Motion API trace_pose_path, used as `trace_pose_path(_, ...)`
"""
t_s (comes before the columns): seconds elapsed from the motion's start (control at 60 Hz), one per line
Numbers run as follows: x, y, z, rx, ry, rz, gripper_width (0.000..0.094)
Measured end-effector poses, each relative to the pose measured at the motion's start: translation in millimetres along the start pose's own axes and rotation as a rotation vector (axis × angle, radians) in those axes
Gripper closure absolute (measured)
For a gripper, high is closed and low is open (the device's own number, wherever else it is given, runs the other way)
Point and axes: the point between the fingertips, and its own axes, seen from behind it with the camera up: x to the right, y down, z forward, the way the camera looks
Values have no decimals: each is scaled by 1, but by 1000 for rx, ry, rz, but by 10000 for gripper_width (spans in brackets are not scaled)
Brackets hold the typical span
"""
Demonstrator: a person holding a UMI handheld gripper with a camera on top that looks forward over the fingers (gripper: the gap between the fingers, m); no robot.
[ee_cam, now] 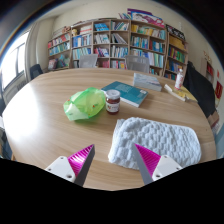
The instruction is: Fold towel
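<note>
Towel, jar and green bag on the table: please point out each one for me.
towel (152,139), gripper view, middle of its white surface ahead of the open fingers
jar (113,101), gripper view, its side below the lid
green bag (85,104), gripper view, middle of its crumpled body

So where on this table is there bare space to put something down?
The table is bare on the side left of the green bag, and between the bag and the open tongs. It is crowded further back: jar, book and small things toward the bookshelves. The white towel fills the near right.
</note>
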Motion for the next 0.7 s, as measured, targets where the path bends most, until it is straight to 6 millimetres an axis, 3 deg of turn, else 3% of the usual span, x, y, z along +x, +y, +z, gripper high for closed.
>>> trace_pose_path(0.017, -21, 11, 7, 4, 15, -7, 121)
trace_pose_path(0.033, -18, 14, 13, -4, 25, -19, 123)
trace_pose_path(0.05, 8, 5, 20, -22, 24, -34, 123)
trace_pose_path(0.067, -13, 19, 26, -27, 38, -33, 122)
trace_pose_path(0.083, 10, 13, 32, -51, 29, -40, 128)
trace_pose_path(0.1, 10, 18, 38, -68, 24, -38, 135)
trace_pose_path(0.117, -14, 34, 44, -78, 24, -28, 146)
trace_pose_path(0.133, 8, 31, 49, -106, 6, -33, 166)
trace_pose_path(0.15, -7, 46, 52, -121, 10, -35, 190)
trace_pose_path(0.167, -17, 47, 58, -117, -3, -44, 198)
trace_pose_path(0.183, -17, 40, 59, -88, -7, -39, 257)
trace_pose_path(0.283, -5, 42, 56, -115, 2, -91, 619)
trace_pose_path(0.3, 6, 33, 40, -96, 17, -98, 738)
trace_pose_path(0.317, 11, 40, 54, -97, 39, -104, 845)
trace_pose_path(0.383, 8, 40, 61, -98, 11, -108, 884)
trace_pose_path(0.45, 5, 32, 54, -103, -32, -113, 891)
trace_pose_path(0.55, 15, -8, 23, -56, -91, 27, 891)
trace_pose_path(0.617, 36, -41, -5, 1, -129, 148, 893)
trace_pose_path(0.7, 88, -60, -37, 59, -88, 216, 893)
